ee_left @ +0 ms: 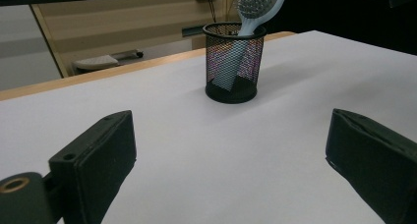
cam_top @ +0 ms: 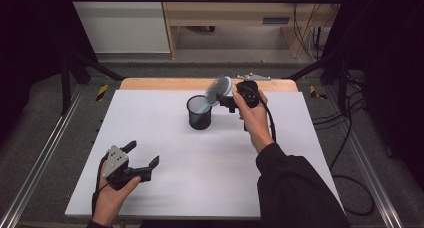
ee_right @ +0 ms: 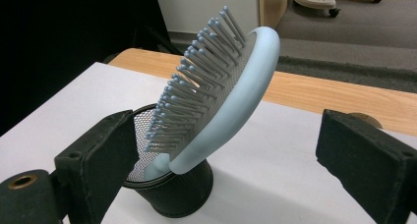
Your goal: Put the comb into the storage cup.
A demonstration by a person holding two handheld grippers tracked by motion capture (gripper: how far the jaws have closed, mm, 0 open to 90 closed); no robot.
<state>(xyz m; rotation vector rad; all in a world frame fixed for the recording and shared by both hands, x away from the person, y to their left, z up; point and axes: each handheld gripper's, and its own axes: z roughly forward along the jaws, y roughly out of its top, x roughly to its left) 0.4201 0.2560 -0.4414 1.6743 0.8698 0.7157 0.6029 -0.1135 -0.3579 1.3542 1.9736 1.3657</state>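
In the high view, a light blue hairbrush (cam_top: 218, 90) stands tilted, handle down, in a black mesh cup (cam_top: 199, 113) just above the frame's centre on the white table (cam_top: 165, 138). The right gripper (cam_top: 227, 102) sits just right of the brush head, its jaws apart, holding nothing. The left gripper (cam_top: 145, 160) rests at lower left, well apart from the cup, jaws spread wide and empty. In the left gripper view, the cup (ee_left: 233, 69) stands at upper centre, far beyond the open jaws, with the brush (ee_left: 255, 8) leaning to the upper right. In the right gripper view, the brush (ee_right: 221, 101) leans between the wide-open jaws, touching neither, bristles facing the left jaw, its handle down in the cup (ee_right: 172, 189) at bottom centre.
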